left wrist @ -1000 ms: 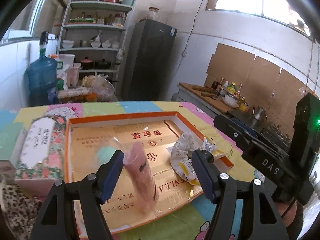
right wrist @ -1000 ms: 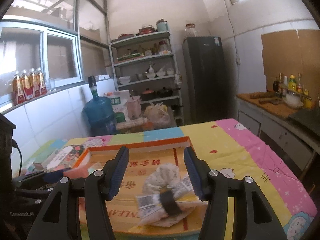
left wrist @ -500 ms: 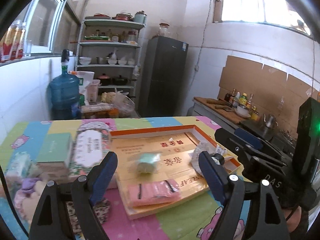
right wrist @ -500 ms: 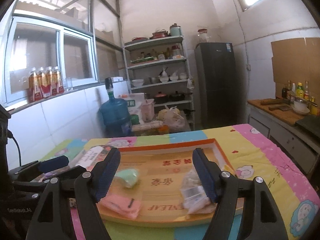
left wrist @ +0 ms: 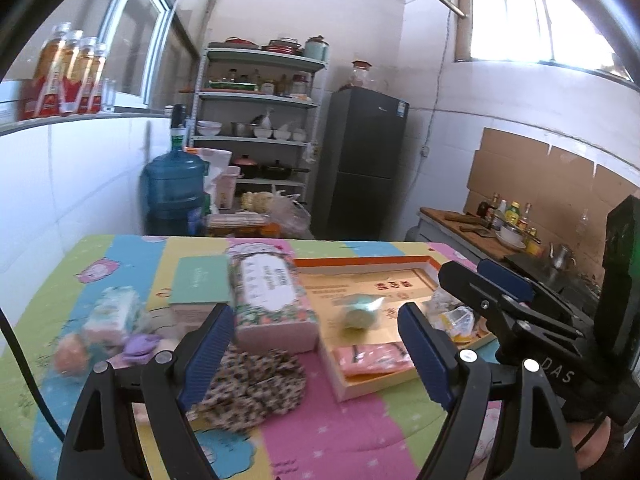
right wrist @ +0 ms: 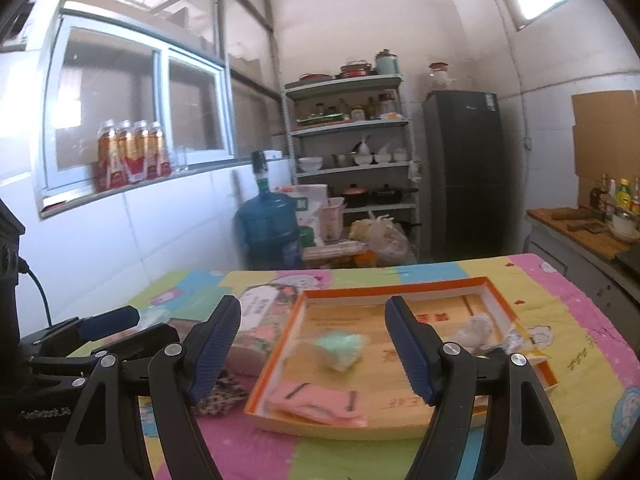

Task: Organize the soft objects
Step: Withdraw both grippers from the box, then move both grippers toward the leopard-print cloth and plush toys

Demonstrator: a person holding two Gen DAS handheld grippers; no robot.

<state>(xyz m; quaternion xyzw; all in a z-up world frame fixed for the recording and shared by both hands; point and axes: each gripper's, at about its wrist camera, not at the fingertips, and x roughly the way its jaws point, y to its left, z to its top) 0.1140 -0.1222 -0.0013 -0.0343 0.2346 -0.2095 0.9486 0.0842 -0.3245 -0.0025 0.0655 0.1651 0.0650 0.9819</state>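
Soft packets lie in the orange-rimmed tray (right wrist: pixel 516 322) on the counter (left wrist: pixel 328 432): a pink pack (right wrist: pixel 316 400) at its near edge, a mint green bundle (right wrist: pixel 340 350) mid-tray, a white crinkled bag (right wrist: pixel 476 330) on the right. Left gripper (left wrist: pixel 316 352) and right gripper (right wrist: pixel 314 352) hover short of the tray, jaws wide after just opening, nothing between them, touching nothing

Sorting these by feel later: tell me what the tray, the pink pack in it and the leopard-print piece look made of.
Tray: likely cardboard, matt tan with printed text, orange rim. Pink pack: soft, in glossy clear wrap, probably plastic film. Leopard-print piece: looks like crumpled fabric, matt and limp.
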